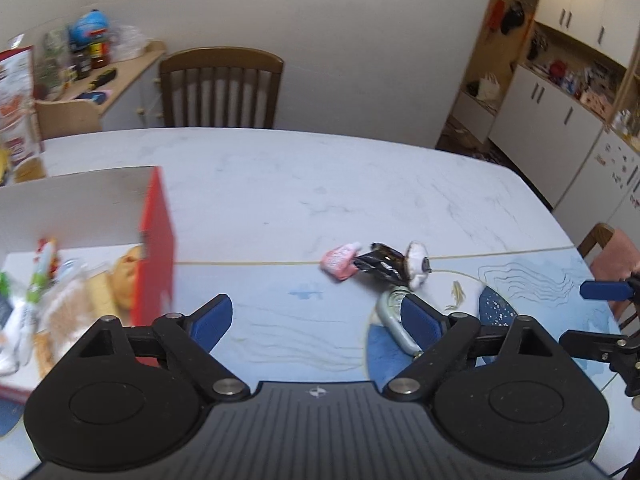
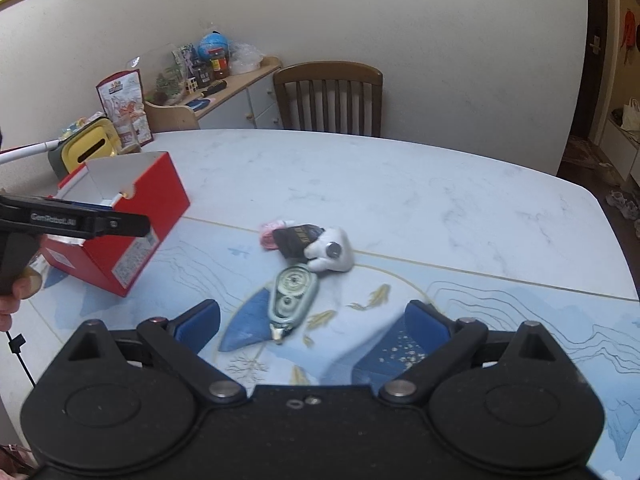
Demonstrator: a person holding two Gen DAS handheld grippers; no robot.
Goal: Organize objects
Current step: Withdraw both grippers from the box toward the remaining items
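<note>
Both the left gripper (image 1: 318, 316) and right gripper (image 2: 312, 322) gape wide and empty over the table (image 2: 420, 192), the red box (image 2: 132, 216) to the left, the correction tape dispenser (image 2: 292, 296) just ahead of the right fingers, nothing blocking it.

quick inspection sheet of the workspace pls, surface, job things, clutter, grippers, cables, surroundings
surface: pale marble-look table with a blue printed mat at the near side
job's things: open red box already holding packets; loose on the mat are a correction tape, pink packet, dark packet and white toy, the last three touching
clutter: yellow tissue box and printed bag at the far left edge
grippers: left gripper open, empty; right gripper open, empty, correction tape just ahead of it
cables: thin black cord by the hand at left
surroundings: chair, sideboard with jars, cupboards
</note>
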